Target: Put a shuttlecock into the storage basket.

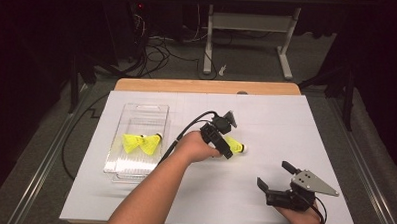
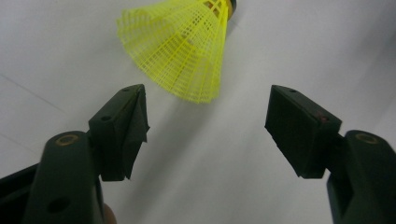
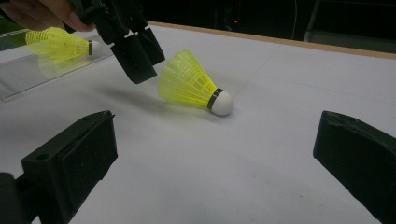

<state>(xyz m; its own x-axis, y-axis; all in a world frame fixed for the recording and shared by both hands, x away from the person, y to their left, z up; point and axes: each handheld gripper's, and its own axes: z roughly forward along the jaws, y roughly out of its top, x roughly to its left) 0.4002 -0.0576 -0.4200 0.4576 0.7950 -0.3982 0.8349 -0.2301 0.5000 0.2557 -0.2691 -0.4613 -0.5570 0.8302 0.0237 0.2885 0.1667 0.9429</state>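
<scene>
Now left claw (image 2: 205, 123) wide open just behind shuttlecock (image 2: 184, 44); right claw (image 3: 217, 161) open, empty

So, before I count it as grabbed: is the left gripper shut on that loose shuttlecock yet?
No, the left gripper is open; the shuttlecock lies beyond its parted jaws.

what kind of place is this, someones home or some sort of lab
Most likely a lab or recording workspace, not a home. A white sheet covers the table, dark curtains close it in, loose cables lie on the floor behind, and a person works handheld tongs over a yellow shuttlecock.
</scene>
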